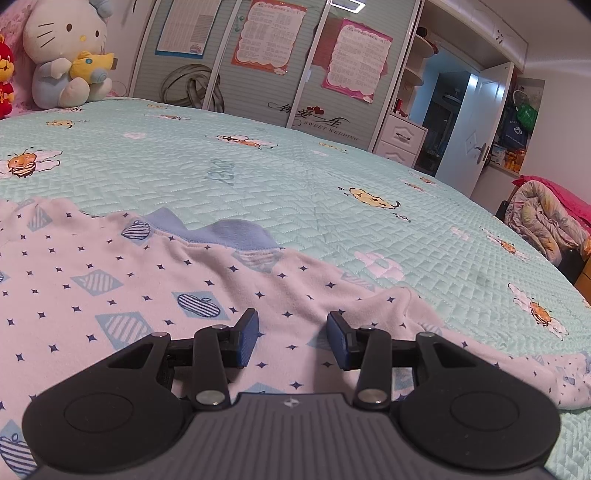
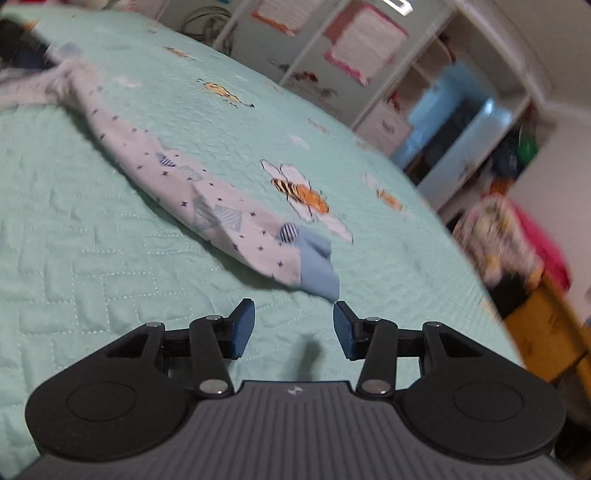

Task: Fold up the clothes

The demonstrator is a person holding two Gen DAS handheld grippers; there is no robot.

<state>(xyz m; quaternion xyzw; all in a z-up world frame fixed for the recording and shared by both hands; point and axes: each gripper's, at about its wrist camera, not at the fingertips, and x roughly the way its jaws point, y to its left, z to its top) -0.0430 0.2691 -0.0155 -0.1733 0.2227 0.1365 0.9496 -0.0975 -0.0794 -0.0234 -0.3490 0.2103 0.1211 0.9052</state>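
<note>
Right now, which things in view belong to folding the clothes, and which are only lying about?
For the job:
- patterned top, spread flat on the bed
- its sleeve with the blue cuff
- left hand-held gripper and right hand-held gripper, both open

Lying about:
- plush cat
- posters
- bundled quilt

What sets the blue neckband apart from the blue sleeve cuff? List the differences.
The neckband is a long curved strip along the shirt's top edge; the sleeve cuff is a short crumpled end piece. The neckband lies beyond the left gripper, over the shirt body; the cuff lies just ahead of the right gripper. Both are plain light blue.
</note>
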